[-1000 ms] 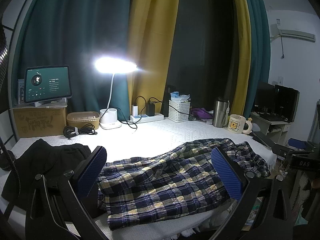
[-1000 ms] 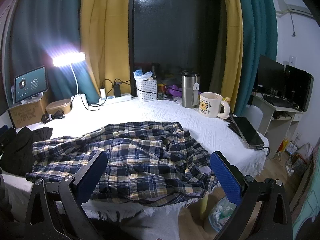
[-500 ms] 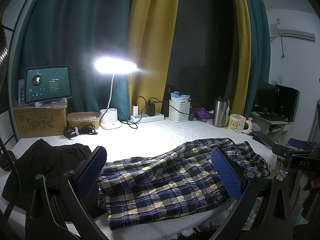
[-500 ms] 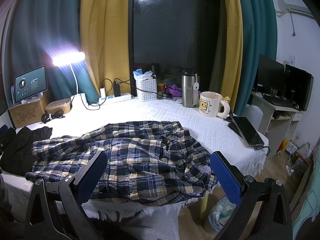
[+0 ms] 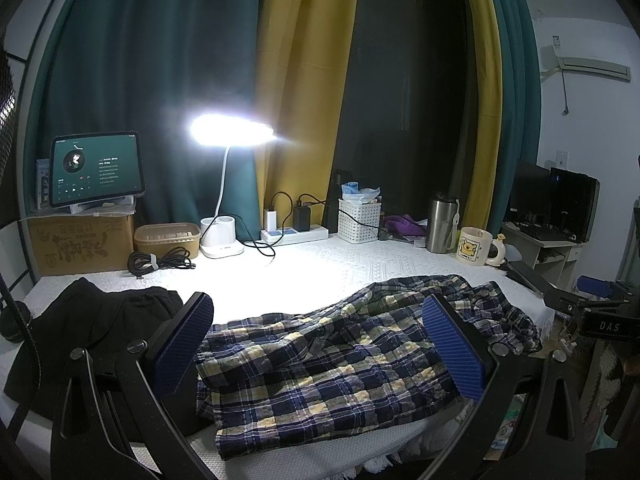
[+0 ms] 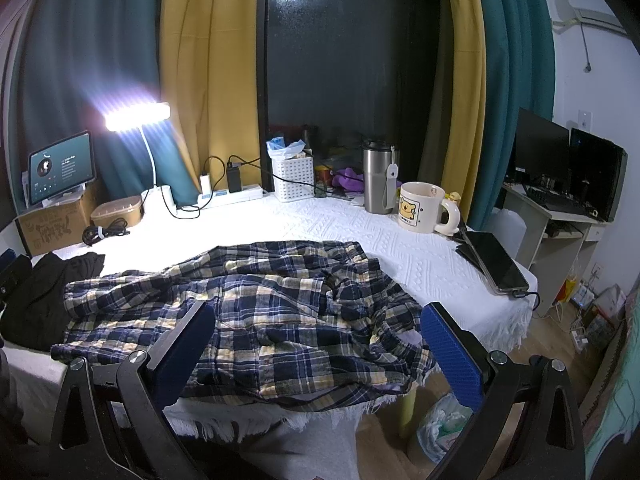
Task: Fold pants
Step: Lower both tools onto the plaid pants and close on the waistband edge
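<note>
The plaid pants (image 6: pixel 248 312) are found rumpled and unfolded along the bench (image 6: pixel 420 256) front edge, with both left gripper (image 5: pixel 320 352) and right gripper (image 6: pixel 320 354) held above them, fingers spread wide and empty, apparently for a first grasp.

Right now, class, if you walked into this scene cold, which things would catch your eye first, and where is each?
The glaring desk lamp at the back left dominates, next to a lit tablet propped on a cardboard box. In front, rumpled plaid pants sprawl across the white tablecloth, reaching its near edge. Both grippers, left and right, hover over them with jaws wide open.
</note>
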